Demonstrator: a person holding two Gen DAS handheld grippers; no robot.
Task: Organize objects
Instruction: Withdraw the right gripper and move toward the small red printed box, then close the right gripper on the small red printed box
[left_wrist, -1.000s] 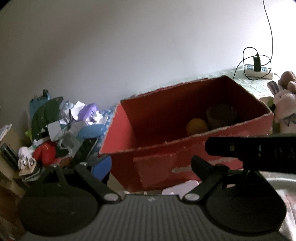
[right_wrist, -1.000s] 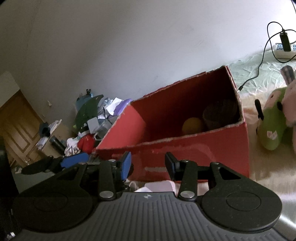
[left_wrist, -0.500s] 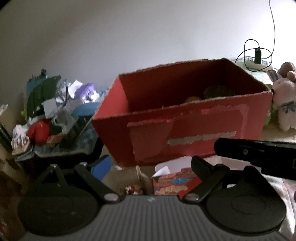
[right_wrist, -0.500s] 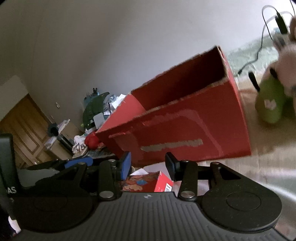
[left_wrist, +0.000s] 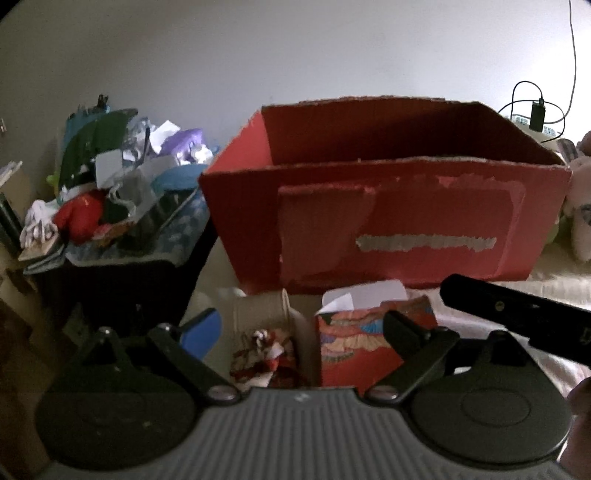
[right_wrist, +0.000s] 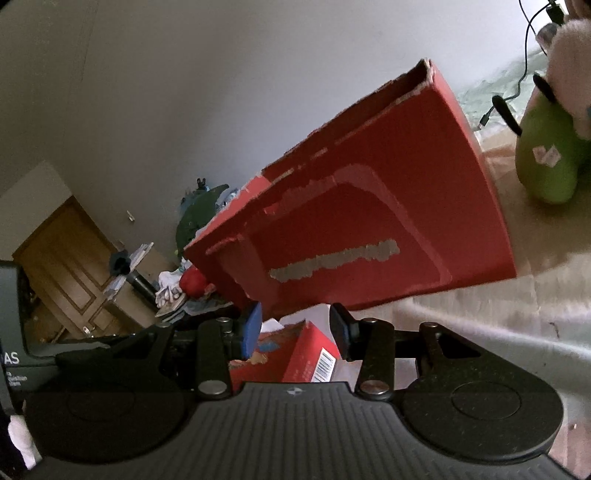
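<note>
In the left wrist view, the left gripper (left_wrist: 304, 328) hangs low with its jaws spread wide and nothing between them; one finger carries a blue pad, the other reads as plain black. Under it lie a small carton (left_wrist: 364, 343) of glossy printed card, red with a colourful pattern and a white flap standing up, and just beside it an open tan cardboard box (left_wrist: 264, 317) holding a red-and-white bundle too blurred to name. Behind both stands a big red box (left_wrist: 384, 221) of corrugated card, its rim ragged and its front scarred by a peeled label and a grey torn strip; its inside is hidden from this angle. To the left a bin (left_wrist: 122, 273) is heaped with crumpled paper and cloth. A dark bar crosses the right edge, cut off by the frame. In the right wrist view, the right gripper (right_wrist: 295, 328) also stands with jaws parted, gripping nothing, directly above the carton (right_wrist: 291, 354), whose barcode side shows; the gripper's body hides its lower part. The red box (right_wrist: 369, 229) tilts across the frame, and a fuzzy green plush toy (right_wrist: 546, 155) sits to its right, partly cut off.
</note>
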